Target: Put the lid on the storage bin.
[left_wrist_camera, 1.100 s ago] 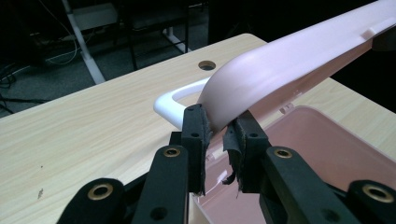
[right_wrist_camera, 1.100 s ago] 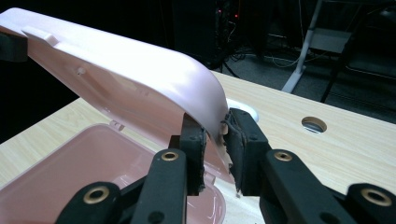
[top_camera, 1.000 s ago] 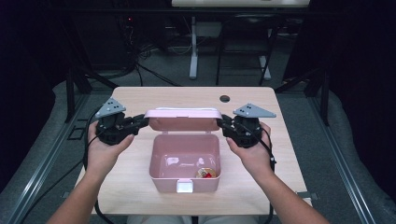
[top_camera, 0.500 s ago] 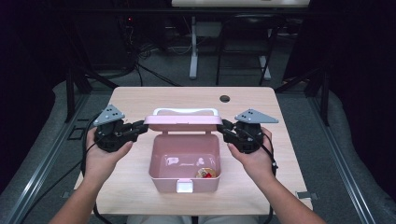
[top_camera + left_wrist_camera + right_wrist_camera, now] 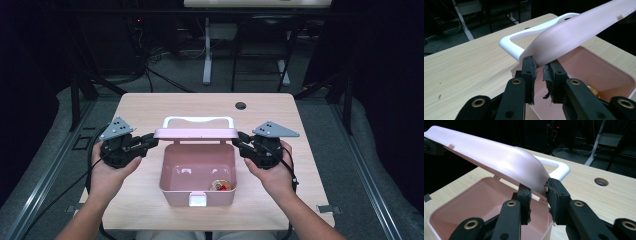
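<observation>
Over pink box (image 5: pixel 197 172): lid (image 5: pixel 194 133) half-raised, pinched at ends by both grippers.

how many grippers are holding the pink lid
2. The left gripper clamps the lid at its left end, the right gripper at its right end, above the open pink box.

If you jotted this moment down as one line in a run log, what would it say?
left gripper: shut on lid's left end | right gripper: shut on right end | lid: half raised | box: small item inside
</observation>
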A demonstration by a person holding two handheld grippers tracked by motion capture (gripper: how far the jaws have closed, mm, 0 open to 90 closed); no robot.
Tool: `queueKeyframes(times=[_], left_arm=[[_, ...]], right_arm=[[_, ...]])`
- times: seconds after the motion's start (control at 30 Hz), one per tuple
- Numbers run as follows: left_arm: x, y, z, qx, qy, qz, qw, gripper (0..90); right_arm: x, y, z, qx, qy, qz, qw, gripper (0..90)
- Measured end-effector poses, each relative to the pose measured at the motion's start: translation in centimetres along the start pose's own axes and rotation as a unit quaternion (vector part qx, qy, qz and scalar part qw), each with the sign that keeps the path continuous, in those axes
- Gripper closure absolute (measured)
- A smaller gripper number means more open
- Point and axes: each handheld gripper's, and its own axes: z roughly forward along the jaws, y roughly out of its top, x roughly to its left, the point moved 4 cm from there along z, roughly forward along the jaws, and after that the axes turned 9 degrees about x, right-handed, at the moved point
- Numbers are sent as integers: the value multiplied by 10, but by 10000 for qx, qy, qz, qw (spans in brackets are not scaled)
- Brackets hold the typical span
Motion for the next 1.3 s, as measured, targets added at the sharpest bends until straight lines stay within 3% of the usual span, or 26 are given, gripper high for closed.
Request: queueKeyframes(times=[0.47,1.3], left_arm=[[-7,-14,-2,-16,-15,67,10000,771],[-15,-39,-5,45,-226,87,9997,760]], right_arm=[[4,-14,-3,2,88,-39,10000,708],[8,-40,-10,75,412,-27,9991,710]])
